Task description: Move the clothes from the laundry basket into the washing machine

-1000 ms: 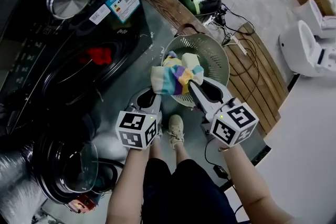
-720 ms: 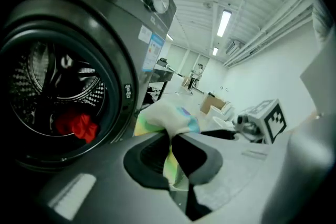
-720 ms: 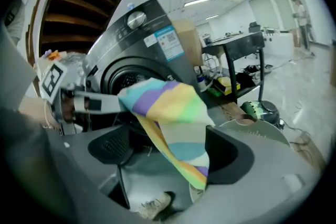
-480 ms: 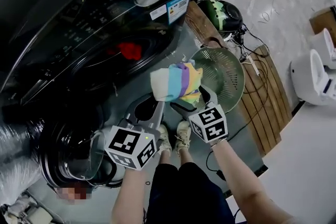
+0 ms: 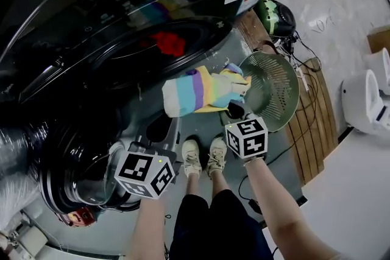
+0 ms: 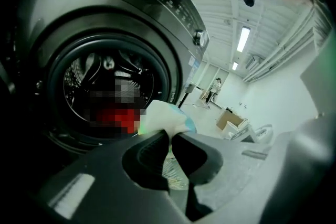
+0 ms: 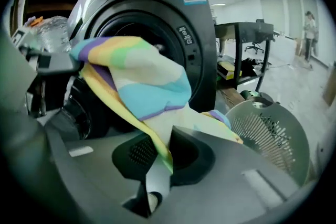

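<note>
The washing machine (image 5: 91, 15) is a dark front-loader, and its round door (image 5: 79, 173) hangs open low in the head view. A striped cloth (image 5: 204, 91) in pastel bands (blue, purple, yellow, green and white) is held in the air just in front of the washing machine's drum opening, not yet inside it. The left gripper (image 5: 175, 122) has its jaws closed on the end of the cloth nearer the washing machine's open door. In the left gripper view the pale fabric bunches out above the pinched jaws, with the drum behind. The right gripper (image 5: 235, 109) holds the end farther from that door. Its jaws have just been closing and now clamp a fold of the cloth, which drapes down between them in the right gripper view. A red garment (image 5: 169, 42) lies inside the drum. The green laundry basket (image 5: 277, 94) stands on the floor beside the washing machine, on the right gripper's side. The person's shoes (image 5: 204, 155) stand in front of the washing machine, between the two marker cubes.
</note>
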Motion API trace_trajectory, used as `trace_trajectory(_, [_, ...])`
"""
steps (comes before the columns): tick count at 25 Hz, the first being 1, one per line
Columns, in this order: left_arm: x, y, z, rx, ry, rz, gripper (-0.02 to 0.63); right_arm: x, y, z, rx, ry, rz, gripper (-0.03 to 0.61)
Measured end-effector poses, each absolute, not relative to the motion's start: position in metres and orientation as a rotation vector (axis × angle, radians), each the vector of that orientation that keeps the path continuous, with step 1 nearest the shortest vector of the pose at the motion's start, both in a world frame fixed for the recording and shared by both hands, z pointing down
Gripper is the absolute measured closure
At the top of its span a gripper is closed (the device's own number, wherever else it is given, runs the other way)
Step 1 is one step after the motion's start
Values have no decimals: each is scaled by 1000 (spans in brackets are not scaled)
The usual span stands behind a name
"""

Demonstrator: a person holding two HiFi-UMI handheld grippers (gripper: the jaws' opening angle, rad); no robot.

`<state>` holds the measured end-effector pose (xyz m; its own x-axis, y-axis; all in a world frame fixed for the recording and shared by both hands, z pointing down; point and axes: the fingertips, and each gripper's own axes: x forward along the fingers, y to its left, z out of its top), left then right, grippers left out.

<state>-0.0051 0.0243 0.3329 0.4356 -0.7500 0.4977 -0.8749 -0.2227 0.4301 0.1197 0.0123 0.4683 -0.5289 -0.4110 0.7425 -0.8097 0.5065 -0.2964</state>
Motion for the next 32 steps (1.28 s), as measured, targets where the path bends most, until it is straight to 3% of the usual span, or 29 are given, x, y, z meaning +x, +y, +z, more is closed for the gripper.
trace_trajectory(10, [-82, 29, 369, 1864, -1519, 174, 451, 36, -32, 403, 1001, -2386, 1002, 515])
trace_trajectory(19, [-112, 42, 396, 1757, -1599, 118, 306, -44, -39, 395, 871, -2490, 1038, 515])
trace_trajectory(25, [-107, 56, 414, 1714, -1587, 82, 242, -83, -62, 397, 855, -2562, 998, 515])
trace_trajectory(32, [-111, 64, 420, 1709, -1610, 34, 239, -127, -113, 394, 909, -2645, 901, 515])
